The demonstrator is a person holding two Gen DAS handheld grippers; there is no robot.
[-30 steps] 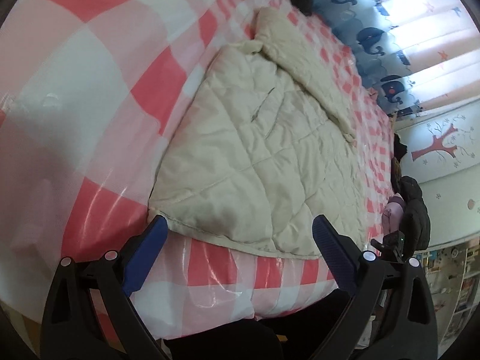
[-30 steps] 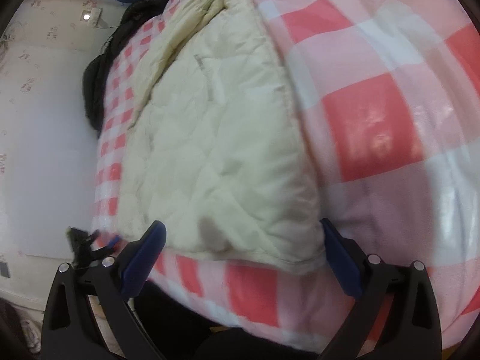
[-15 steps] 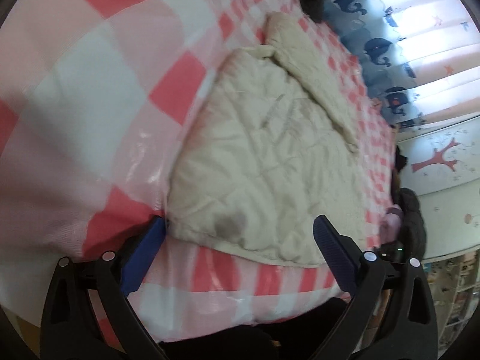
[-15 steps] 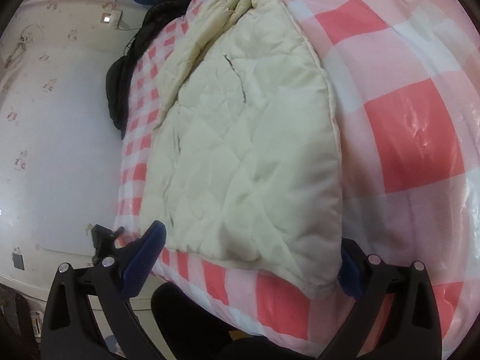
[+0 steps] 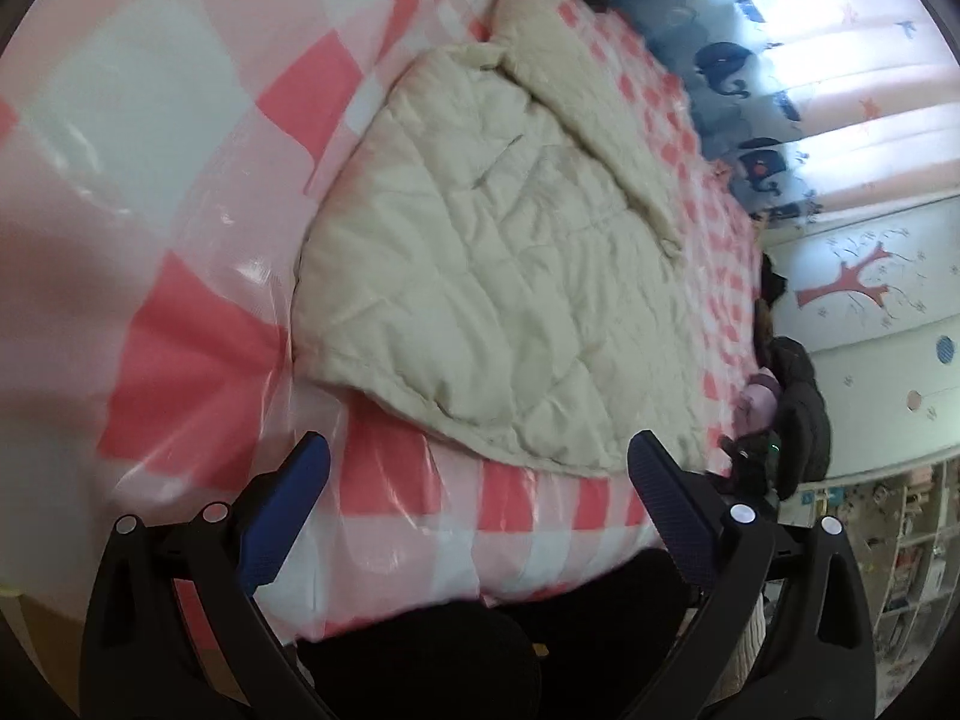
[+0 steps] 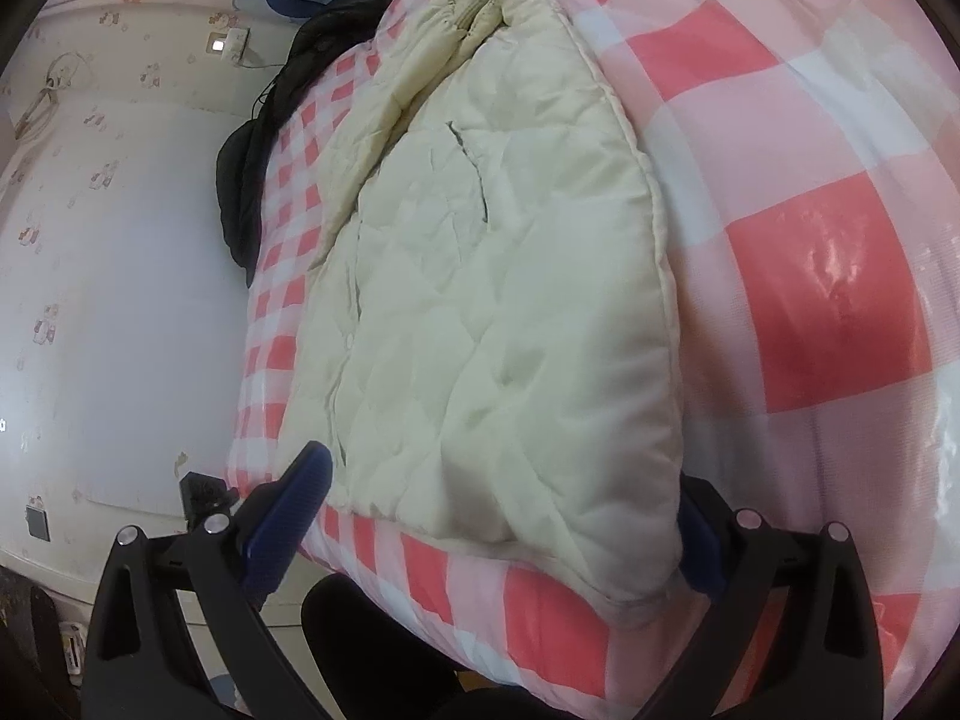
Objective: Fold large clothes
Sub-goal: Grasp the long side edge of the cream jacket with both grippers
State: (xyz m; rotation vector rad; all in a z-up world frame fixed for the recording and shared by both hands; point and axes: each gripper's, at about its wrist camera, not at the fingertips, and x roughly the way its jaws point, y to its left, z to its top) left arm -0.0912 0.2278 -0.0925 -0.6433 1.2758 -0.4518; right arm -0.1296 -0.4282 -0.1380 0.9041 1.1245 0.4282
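Note:
A cream quilted jacket [image 5: 510, 276] lies spread flat on a bed with a pink and red checked cover [image 5: 180, 180]. My left gripper [image 5: 478, 462] is open and hovers just short of the jacket's near hem, with only the cover between its blue fingertips. In the right wrist view the same jacket [image 6: 492, 300] fills the middle. My right gripper [image 6: 501, 492] is open wide around the jacket's near corner. That corner hides most of its right finger [image 6: 699, 546].
Dark clothing [image 5: 801, 396] is piled at the bed's far edge, and a dark garment [image 6: 252, 180] hangs between bed and wall. A whale-print curtain [image 5: 780, 60] and cluttered shelves [image 5: 900, 540] stand beyond. A person's dark trousers [image 5: 450, 660] are below the grippers.
The left gripper has drawn back a little from the jacket's hem. The right gripper has moved in, so the jacket's corner now lies between its fingers and covers the right one.

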